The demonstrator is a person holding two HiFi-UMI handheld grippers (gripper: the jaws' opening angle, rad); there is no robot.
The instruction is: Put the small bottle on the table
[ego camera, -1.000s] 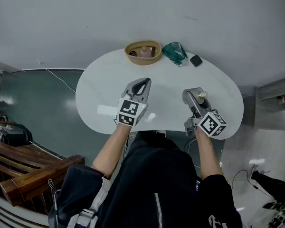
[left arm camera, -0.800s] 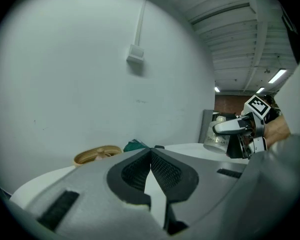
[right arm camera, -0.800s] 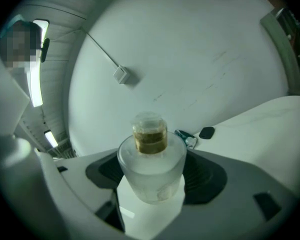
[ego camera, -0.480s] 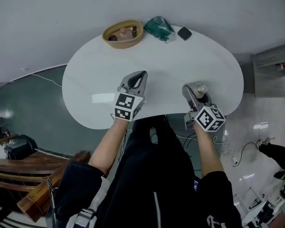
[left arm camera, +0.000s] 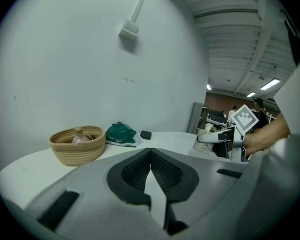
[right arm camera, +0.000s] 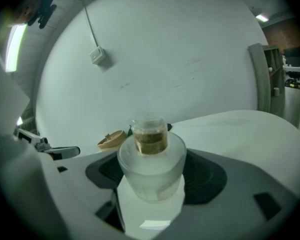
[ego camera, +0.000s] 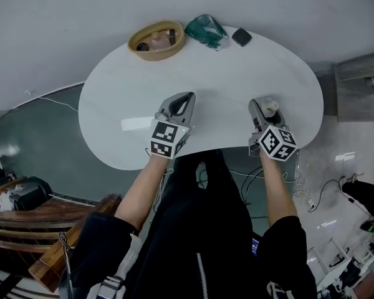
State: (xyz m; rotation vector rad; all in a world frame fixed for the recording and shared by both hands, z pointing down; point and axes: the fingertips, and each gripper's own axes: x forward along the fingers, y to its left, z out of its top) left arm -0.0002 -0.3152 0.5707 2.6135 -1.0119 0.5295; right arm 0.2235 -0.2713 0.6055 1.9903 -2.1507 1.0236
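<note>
Right tongs (ego camera: 262, 106) are clamped on the small bottle (right arm camera: 151, 170) above the table (ego camera: 237, 73); left tongs (left arm camera: 150, 153), beside them, are pressed together, empty, a basket (left arm camera: 75, 152) well beyond.

L arm: bare forearm stretched forward, dark sleeve at elbow | left gripper (ego camera: 187, 98): jaws closed tip to tip, nothing between, marker cube at wrist end | R arm: bare forearm forward, roughly parallel to left | right gripper (ego camera: 265, 108): jaws clamped on upright small bottle (right arm camera: 151, 160) | grippers side by side, well apart
</note>
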